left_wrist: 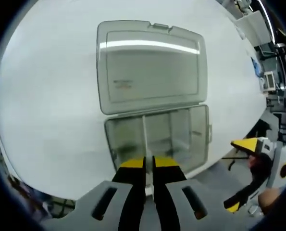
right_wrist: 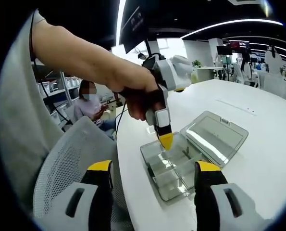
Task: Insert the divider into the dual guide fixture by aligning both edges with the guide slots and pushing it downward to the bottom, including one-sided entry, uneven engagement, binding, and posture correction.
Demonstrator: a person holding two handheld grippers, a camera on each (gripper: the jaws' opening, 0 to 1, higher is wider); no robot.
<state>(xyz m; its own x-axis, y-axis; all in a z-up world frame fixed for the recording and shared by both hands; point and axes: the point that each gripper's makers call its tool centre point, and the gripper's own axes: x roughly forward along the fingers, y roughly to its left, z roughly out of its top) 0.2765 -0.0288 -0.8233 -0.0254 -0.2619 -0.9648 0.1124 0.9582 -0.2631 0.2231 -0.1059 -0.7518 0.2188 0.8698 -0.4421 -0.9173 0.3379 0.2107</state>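
A clear plastic box lies on the white table with its lid flung open behind it. Upright clear partitions split its base into compartments. My left gripper hovers over the box's near edge, its yellow-tipped jaws pinched on a thin clear divider seen edge-on. In the right gripper view a hand points the left gripper down into the box, whose lid lies to the right. My right gripper stands wide open and holds nothing, short of the box; it is also at the table's edge.
A grey mesh chair stands close against the table's rounded edge. The person's sleeve and forearm cross the upper left. Another person sits farther back. Desks and chairs fill the far room.
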